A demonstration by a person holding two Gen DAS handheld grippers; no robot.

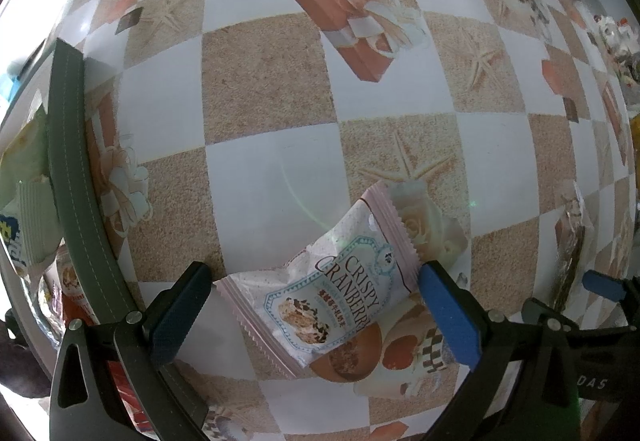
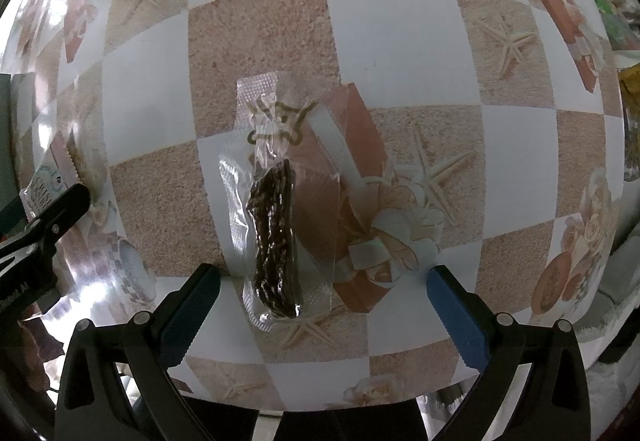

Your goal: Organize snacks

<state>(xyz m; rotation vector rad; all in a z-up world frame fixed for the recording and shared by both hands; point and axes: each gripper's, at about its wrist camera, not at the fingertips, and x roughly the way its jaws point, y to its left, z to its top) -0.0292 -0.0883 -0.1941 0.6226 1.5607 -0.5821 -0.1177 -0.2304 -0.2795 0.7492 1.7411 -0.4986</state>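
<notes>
"Crispy Cranberry" packet [image 1: 336, 293] between open left claw [image 1: 312, 305]

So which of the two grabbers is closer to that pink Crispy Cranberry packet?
Left. The left gripper hangs open with the Crispy Cranberry packet between its fingers; the right gripper sits off to the packet's right, straddling a clear wrapped dark snack.

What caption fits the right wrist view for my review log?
Open right hand-held gripper hovers over a clear packet holding a dark snack lying on the checkered tablecloth.
</notes>
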